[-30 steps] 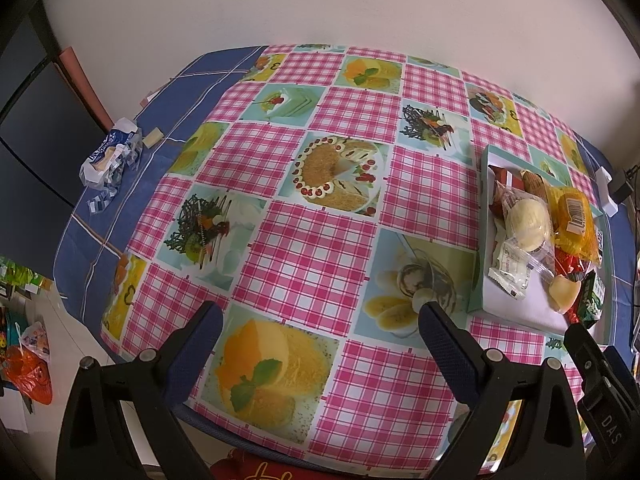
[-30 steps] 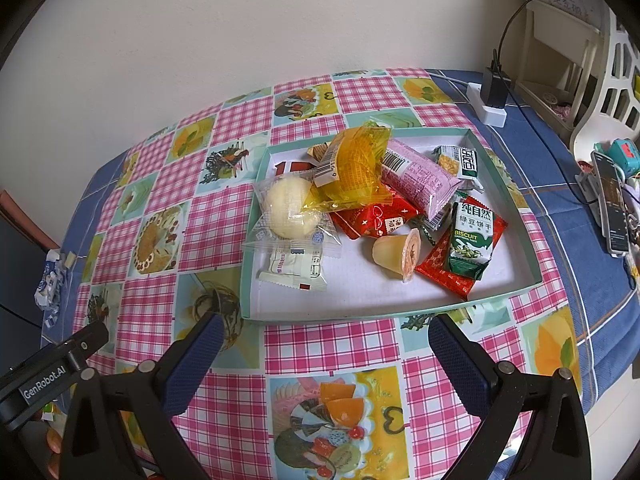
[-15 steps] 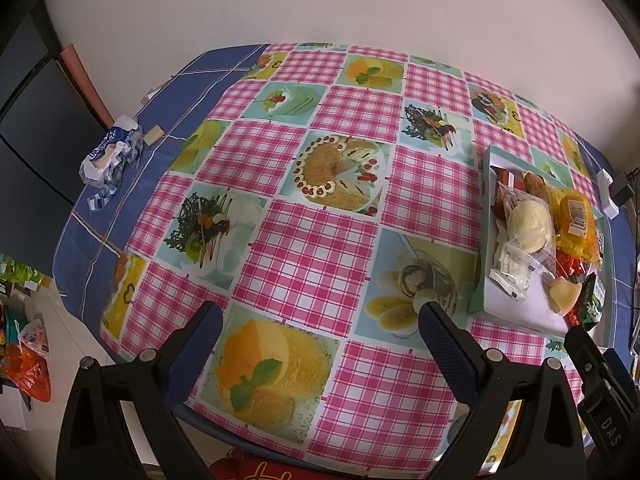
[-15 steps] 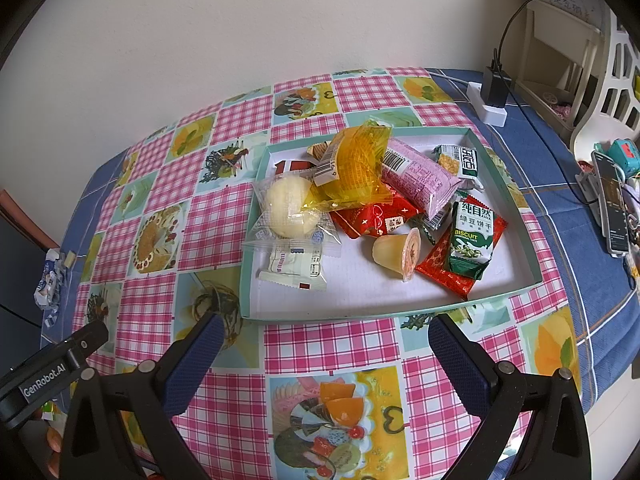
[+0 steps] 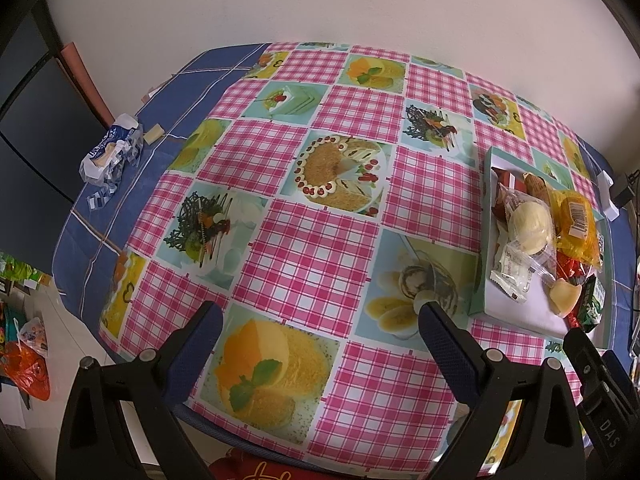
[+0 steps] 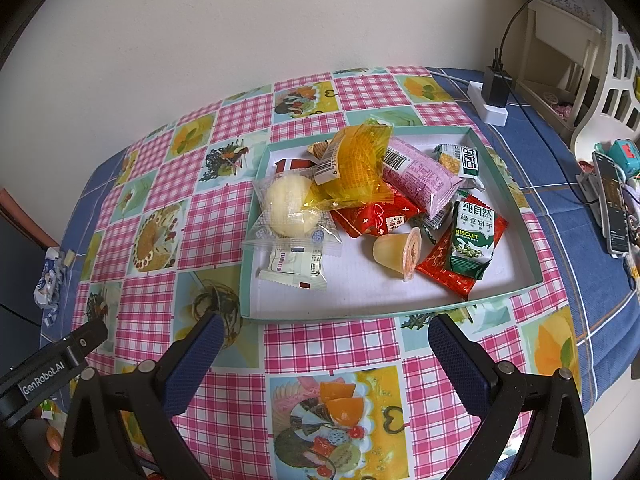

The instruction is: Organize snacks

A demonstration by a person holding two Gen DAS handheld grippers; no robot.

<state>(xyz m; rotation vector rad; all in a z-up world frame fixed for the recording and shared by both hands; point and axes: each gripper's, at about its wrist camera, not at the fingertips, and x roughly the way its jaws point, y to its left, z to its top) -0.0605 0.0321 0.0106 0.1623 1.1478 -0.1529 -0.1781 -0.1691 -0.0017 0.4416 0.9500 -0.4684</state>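
Phone [image 6: 614, 208] only in right view

green packet [image 6: 471, 236] — "BISCUIT" | left gripper [image 6: 52, 372] — "GenRobot.AI" | right gripper [image 5: 608, 432] — "DAS"

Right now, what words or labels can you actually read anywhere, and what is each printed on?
"BISCUIT": green biscuit packet in the tray.
"GenRobot.AI": left hand-held gripper, its body seen in the right wrist view.
"DAS": right hand-held gripper, its body seen in the left wrist view.
Chinese characters, barcodes and small print on the other wrappers: too small to read.
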